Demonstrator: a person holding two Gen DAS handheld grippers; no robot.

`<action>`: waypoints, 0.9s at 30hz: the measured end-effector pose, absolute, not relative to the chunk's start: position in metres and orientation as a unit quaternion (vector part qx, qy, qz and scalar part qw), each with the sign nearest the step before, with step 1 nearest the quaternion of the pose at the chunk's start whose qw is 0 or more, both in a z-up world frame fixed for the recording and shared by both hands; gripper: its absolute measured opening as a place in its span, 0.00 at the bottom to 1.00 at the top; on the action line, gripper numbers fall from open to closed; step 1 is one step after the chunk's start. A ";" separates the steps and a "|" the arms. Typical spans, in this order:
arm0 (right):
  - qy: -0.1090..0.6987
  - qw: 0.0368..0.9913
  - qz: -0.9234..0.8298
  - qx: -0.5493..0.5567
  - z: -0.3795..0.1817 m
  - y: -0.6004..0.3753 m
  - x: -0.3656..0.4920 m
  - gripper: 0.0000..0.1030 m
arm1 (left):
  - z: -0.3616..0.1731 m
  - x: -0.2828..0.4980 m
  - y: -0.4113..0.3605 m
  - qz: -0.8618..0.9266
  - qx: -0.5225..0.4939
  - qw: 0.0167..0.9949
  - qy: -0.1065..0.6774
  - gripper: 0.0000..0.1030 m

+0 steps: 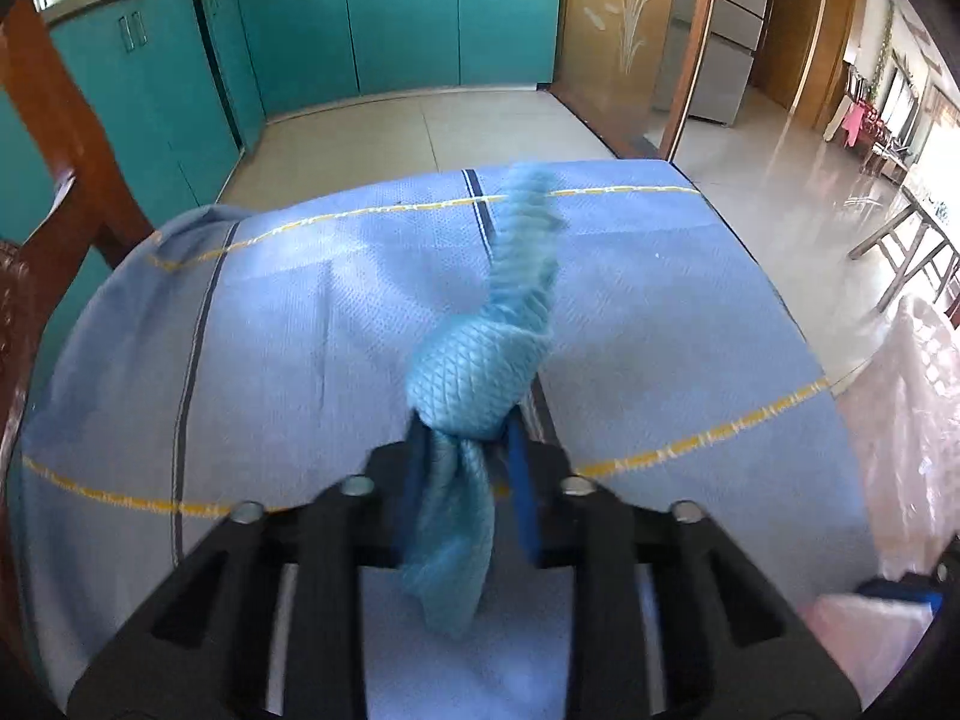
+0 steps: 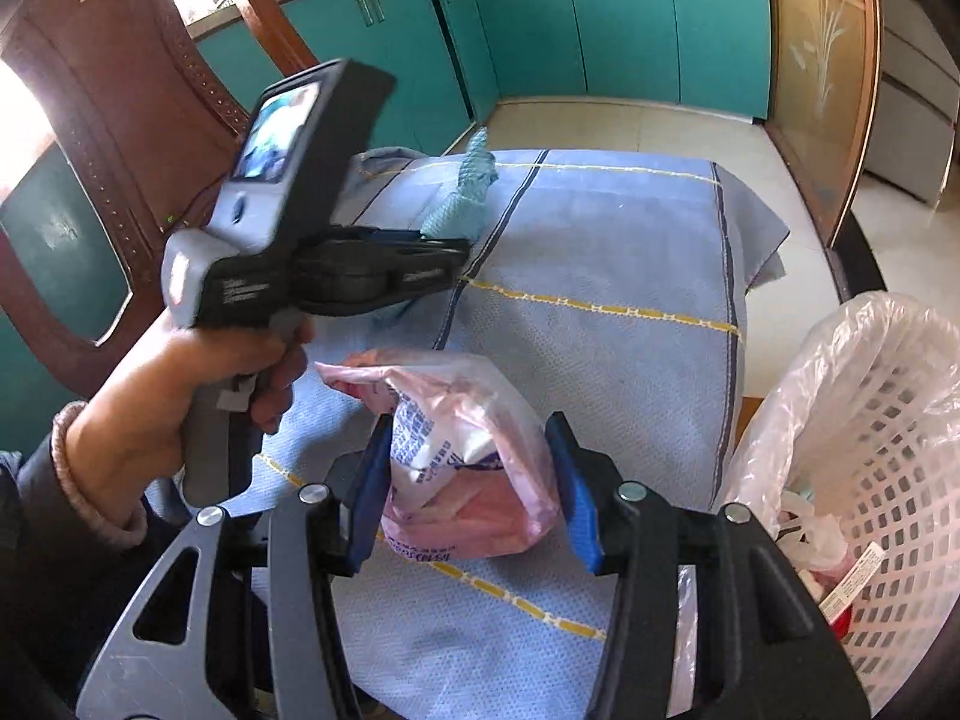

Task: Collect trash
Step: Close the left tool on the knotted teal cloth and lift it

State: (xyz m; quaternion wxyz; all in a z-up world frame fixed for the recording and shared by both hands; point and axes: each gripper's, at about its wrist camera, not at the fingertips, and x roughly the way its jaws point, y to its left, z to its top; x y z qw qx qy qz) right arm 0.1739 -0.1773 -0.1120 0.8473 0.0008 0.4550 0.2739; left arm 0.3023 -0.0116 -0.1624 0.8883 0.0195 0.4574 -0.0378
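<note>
Left gripper: it is nearly closed, and a knotted blue cloth is pinched between its blue pads.
Blue cloth: a fat knot is seen just past the fingertips. One tail sticks up and away, and the other tail hangs down between the fingers. The cloth is held up above the table.
Right gripper: it is spread wide, with one pad on each side of a pink plastic bag. It cannot be told if the pads are touching the bag.
Pink bag: it is crumpled and see-through, with blue print on it. It is lying on the blue tablecloth.
Left hand: the left gripper's handle is wrapped by it, and the tool is held level over the table's left side.
Basket: a white one lined with clear plastic is seen at the right of the table, with some scraps inside.
</note>
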 end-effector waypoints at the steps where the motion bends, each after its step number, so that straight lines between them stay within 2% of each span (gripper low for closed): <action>1: 0.457 0.845 0.277 0.006 -0.112 -0.177 0.173 0.49 | -0.158 0.293 -0.010 -0.039 0.018 0.891 0.453 0.18; 8: 0.473 0.835 0.282 -0.007 -0.116 -0.166 0.172 0.51 | -0.131 0.217 0.011 -0.046 -0.025 0.898 0.436 0.16; 16: 0.470 0.848 0.245 -0.005 -0.118 -0.165 0.180 0.62 | -0.138 0.161 0.026 -0.040 -0.033 0.891 0.451 0.20; 19: 0.459 0.857 0.235 0.013 -0.114 -0.172 0.182 0.63 | -0.144 0.154 0.026 -0.040 -0.035 0.889 0.455 0.31; 21: 0.440 0.869 0.224 0.019 -0.107 -0.178 0.181 0.63 | -0.147 0.153 0.028 -0.036 -0.036 0.891 0.451 0.43; 27: 0.407 0.890 0.201 0.028 -0.095 -0.194 0.181 0.63 | -0.140 0.155 0.024 -0.025 -0.016 0.900 0.434 0.63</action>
